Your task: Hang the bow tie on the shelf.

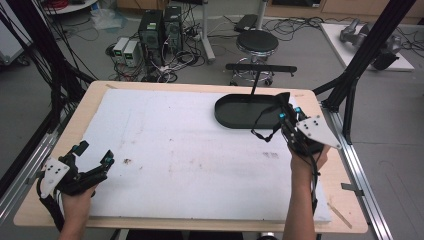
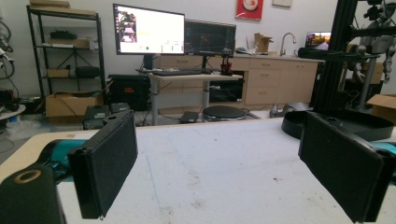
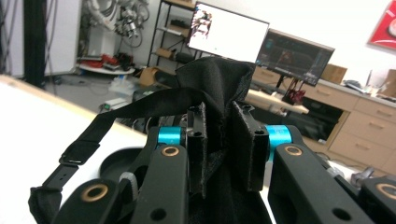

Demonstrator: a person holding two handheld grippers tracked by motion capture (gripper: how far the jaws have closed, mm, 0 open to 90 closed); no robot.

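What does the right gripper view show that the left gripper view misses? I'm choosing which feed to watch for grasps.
Right gripper view alone: the right gripper with its fingers shut on black fabric, a strap hanging off it. Left gripper view alone: the left gripper open, nothing between its fingers, over bare white foam. Both share the black tray and the monitors behind.

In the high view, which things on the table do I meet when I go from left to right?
Left tongs, open → white foam pad → black oval tray → right tongs, shut on a black strapped fabric item.
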